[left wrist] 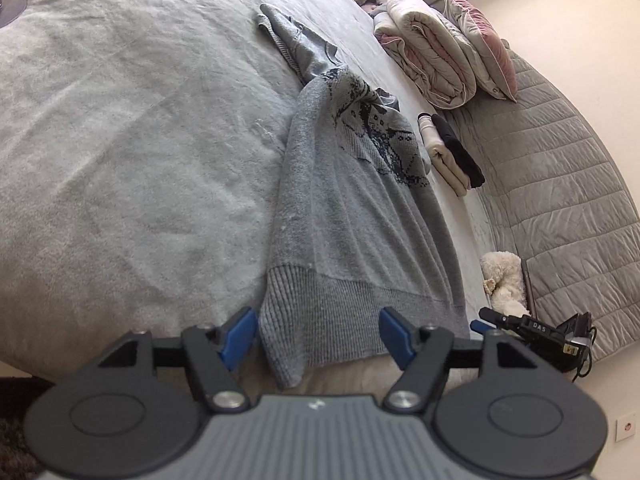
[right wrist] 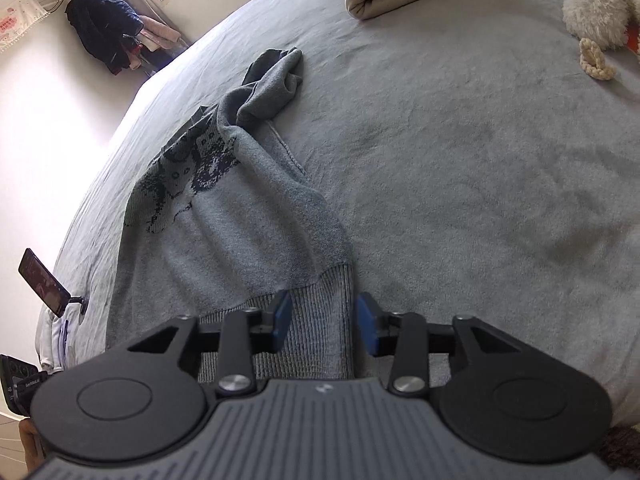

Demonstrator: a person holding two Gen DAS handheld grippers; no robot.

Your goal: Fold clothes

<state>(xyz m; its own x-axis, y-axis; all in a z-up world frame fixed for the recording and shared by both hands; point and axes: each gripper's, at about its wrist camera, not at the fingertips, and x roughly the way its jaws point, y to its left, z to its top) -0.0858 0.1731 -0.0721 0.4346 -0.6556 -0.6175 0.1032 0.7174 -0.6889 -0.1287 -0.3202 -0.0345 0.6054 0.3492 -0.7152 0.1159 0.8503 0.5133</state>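
Sweater (left wrist: 352, 216): grey knit with a dark pattern, lying lengthwise on the bed (left wrist: 120, 120), ribbed hem (left wrist: 340, 320) at the near edge, far end bunched and twisted.
Left gripper (left wrist: 318, 338): fingers (left wrist: 240, 336) apart, standing either side of the hem's left part, not pressing it.
Right gripper (right wrist: 323, 322): fingers (right wrist: 282, 320) apart around the hem's right corner, cloth between them but unpinched.
Risk, hem: it overhangs the bed edge, so unheld it could slip down.
Risk, sleeves: the bundled top looks tangled; folding now would likely trap lumps inside.
Risk, grip: closing on one knit layer only may drag the body crooked.
Nearby: folded stack (left wrist: 448, 152) and a fluffy white toy (left wrist: 504, 276) sit well apart; a wide swing could still reach them.
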